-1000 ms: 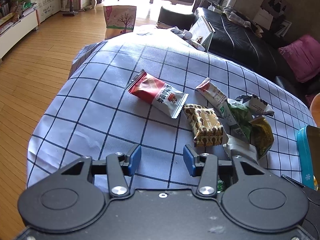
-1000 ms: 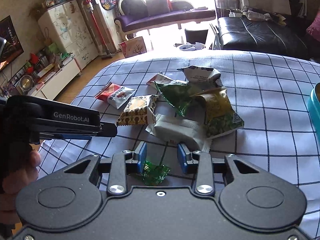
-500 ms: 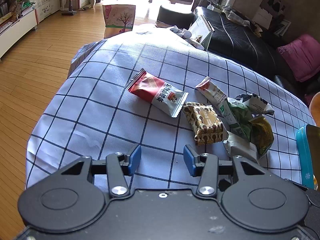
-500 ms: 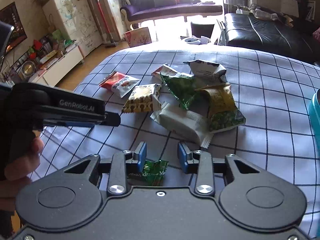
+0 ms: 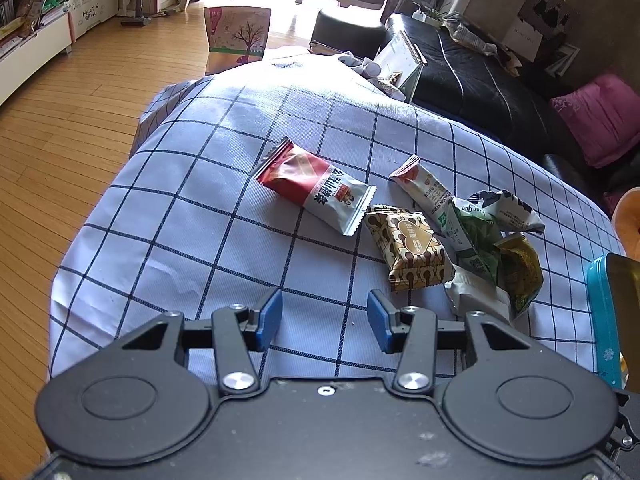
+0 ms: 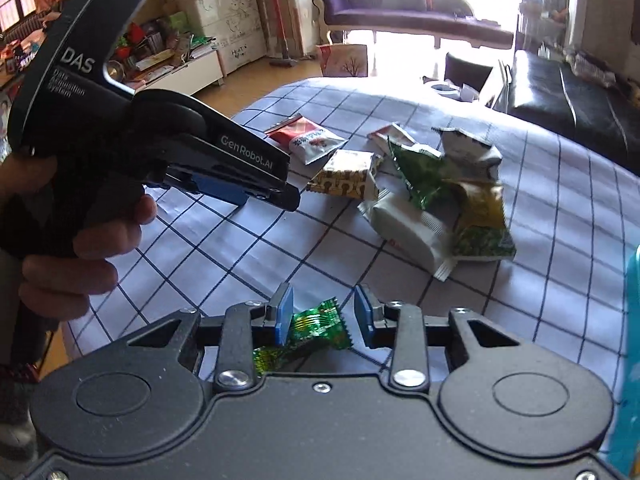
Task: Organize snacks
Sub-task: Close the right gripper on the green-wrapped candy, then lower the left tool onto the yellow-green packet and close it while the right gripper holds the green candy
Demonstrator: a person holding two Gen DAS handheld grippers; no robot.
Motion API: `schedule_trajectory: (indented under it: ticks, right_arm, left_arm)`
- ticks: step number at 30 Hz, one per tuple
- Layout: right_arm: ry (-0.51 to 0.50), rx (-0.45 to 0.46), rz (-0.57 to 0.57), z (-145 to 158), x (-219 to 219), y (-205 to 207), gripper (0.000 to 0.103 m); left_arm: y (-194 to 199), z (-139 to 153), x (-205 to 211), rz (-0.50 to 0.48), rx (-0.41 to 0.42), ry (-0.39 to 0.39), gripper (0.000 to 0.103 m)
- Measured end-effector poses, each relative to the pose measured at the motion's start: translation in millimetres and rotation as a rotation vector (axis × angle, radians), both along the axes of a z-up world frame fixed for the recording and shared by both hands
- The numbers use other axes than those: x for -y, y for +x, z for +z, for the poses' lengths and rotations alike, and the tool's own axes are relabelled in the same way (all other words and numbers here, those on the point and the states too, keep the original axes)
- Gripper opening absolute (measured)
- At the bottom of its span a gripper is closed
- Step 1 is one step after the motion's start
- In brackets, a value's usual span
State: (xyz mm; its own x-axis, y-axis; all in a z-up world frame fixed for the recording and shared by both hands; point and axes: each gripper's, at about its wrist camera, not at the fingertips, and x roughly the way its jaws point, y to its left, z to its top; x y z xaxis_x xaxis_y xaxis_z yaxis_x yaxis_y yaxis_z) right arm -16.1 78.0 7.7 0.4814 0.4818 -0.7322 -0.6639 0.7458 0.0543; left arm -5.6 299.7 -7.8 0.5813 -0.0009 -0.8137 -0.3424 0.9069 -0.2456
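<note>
Between right gripper [image 6: 323, 312] pads — green candy [image 6: 316, 326], tablecloth [image 6: 280, 248] below

1. We see a pale blue tablecloth [image 5: 192, 216] checked with dark lines.
2. We see a red-and-white packet [image 5: 316, 186] near the cloth's middle.
3. We see a brown-and-cream patterned packet [image 5: 412, 248] beside it.
4. We see a shiny green candy wrapper [image 6: 316, 326] with yellow print.
5. We see a teal tin [image 5: 602, 316] at the right edge.
</note>
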Motion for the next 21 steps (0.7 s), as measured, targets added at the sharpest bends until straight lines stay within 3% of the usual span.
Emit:
schedule_trajectory:
  ticks: [5, 9, 12, 14, 19, 21]
  right_arm:
    - [-0.020, 0.081, 0.056, -2, -7, -7, 0.046]
    - [-0.062, 0.114, 0.177, -4, -11, -22, 0.046]
    - [-0.085, 0.095, 0.146, -4, -7, -23, 0.045]
    - [-0.066, 0.047, 0.102, -1, -1, -20, 0.045]
    - [0.045, -0.177, -0.027, -4, 18, -8, 0.045]
    - [0.048, -0.211, -0.075, -9, 17, -7, 0.045]
  left_arm:
    - [0, 0, 0, -0.001, 0.001, -0.007, 0.048]
    - [-1, 0, -1, 0.000, 0.002, -0.011, 0.048]
    - [-1, 0, -1, 0.000, 0.004, -0.016, 0.048]
    - [-2, 0, -2, -0.002, 0.004, -0.018, 0.048]
    - [-2, 1, -5, 0.004, 0.007, -0.037, 0.048]
    - [-2, 1, -5, 0.001, 0.008, -0.036, 0.048]
